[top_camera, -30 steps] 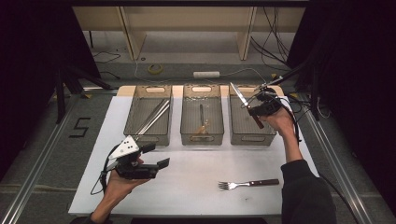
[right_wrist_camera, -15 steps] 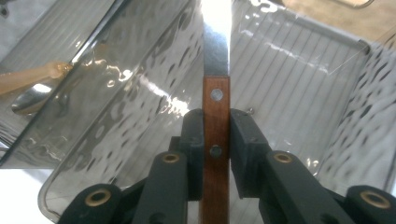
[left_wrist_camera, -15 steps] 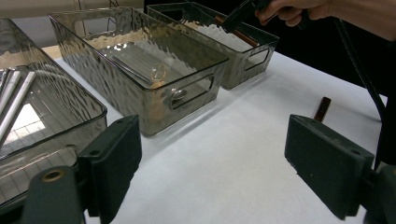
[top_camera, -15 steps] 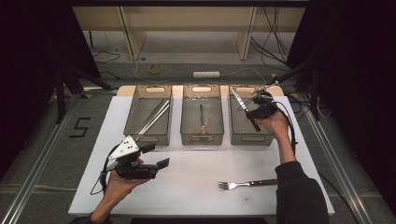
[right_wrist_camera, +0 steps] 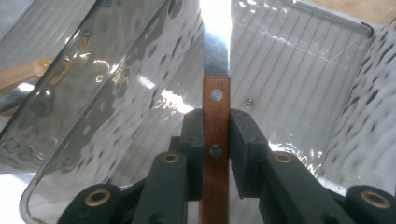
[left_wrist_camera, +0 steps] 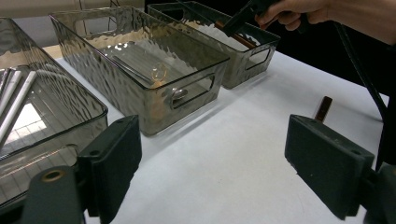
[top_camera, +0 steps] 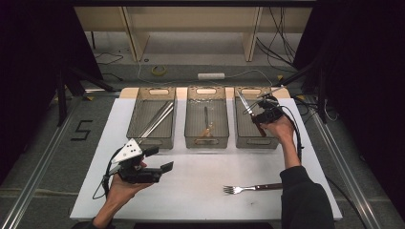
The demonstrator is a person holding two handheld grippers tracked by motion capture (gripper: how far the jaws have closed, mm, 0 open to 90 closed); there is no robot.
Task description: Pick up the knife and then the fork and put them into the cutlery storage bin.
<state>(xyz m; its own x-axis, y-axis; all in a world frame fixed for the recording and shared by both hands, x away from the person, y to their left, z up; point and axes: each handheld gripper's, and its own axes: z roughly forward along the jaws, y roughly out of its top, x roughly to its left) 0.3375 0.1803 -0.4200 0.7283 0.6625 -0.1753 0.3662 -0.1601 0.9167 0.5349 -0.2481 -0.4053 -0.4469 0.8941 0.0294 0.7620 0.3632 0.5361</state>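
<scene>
My right gripper [top_camera: 260,119] is shut on a knife [top_camera: 248,110] by its wooden handle [right_wrist_camera: 216,140], and holds it over the right clear bin [top_camera: 255,141], blade tilted up and to the far left. Its pads [right_wrist_camera: 194,140] press the handle from both sides, with the steel blade [right_wrist_camera: 216,51] reaching over the bin's floor. My left gripper [top_camera: 160,160] rests open near the table's front left, nothing between its jaws [left_wrist_camera: 212,168]. A fork [top_camera: 252,188] with a wooden handle lies on the white table at the front right.
Three clear bins stand in a row at the back of the white table [top_camera: 191,191]. The left bin [top_camera: 153,138] holds long metal pieces [top_camera: 157,119]. The middle bin [top_camera: 206,140] holds a utensil with a wooden handle [top_camera: 206,126]. Rails and cables run around the table.
The right hand has brought the knife slightly lower and nearer over the right bin. The left hand has stayed put.
</scene>
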